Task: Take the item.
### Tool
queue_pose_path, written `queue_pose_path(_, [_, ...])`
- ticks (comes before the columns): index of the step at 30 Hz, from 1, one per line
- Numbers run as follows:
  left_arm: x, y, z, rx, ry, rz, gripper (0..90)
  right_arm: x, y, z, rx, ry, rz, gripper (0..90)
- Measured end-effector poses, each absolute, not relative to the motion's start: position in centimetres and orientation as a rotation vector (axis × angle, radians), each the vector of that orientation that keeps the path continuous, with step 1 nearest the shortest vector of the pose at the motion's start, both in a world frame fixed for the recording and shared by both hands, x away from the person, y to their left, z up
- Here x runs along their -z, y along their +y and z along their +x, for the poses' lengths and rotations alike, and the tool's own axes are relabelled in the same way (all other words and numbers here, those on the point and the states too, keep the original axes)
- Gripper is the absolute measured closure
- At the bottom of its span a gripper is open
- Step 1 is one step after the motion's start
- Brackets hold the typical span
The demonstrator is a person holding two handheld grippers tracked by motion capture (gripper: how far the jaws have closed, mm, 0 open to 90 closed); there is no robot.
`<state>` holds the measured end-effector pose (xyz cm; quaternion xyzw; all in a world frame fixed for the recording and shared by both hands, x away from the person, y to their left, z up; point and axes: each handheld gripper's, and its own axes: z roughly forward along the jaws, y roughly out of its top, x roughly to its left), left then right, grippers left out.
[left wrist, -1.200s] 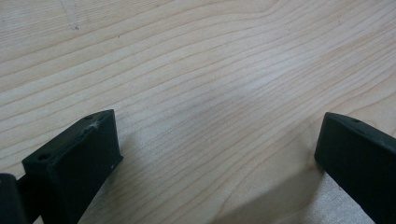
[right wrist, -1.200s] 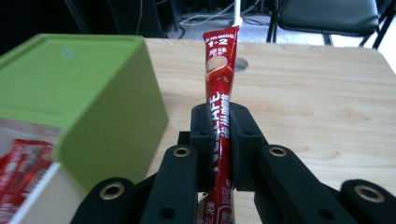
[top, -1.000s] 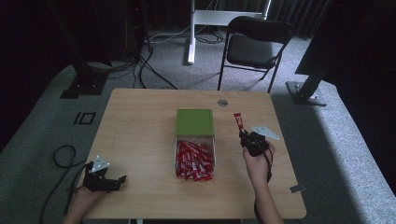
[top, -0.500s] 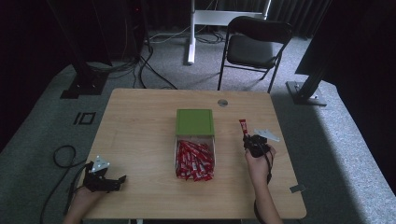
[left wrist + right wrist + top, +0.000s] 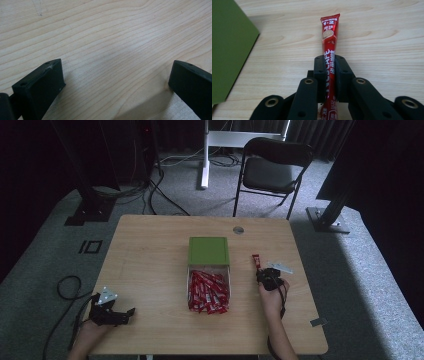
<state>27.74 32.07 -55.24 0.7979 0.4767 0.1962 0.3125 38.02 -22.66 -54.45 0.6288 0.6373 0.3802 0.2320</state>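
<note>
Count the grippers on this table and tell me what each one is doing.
2. The left gripper rests at the table's near left corner, jaws open and empty. The right gripper, right of the clear box, is shut on a red sachet.

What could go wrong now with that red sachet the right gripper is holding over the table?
The right gripper pinches the red sachet near its lower end, so the long free end could droop or swing. It may catch on the green lid close by. A thin, glossy packet might also slip between the pads.
</note>
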Motion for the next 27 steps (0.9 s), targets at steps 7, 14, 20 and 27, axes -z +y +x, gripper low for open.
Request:
queue_pose_path(7, [55.2,32.1,27.7,-0.517,1.258,2.103,0.8,55.3,-22.2,38.3,-1.018,1.774,1.746,80.4])
queue_pose_path(14, [55.2,32.1,27.7,-0.518,1.258,2.104,0.8,55.4,-22.2,38.3,-1.015,1.789,1.744,71.5])
queue_pose_path(20, [55.2,32.1,27.7,-0.518,1.257,2.105,0.8,54.6,-22.7,37.9,-1.027,1.775,1.739,65.4])
queue_pose_path(27, [55.2,32.1,27.7,-0.517,1.258,2.106,0.8,53.7,-24.1,37.4,-1.058,1.744,1.753,57.4])
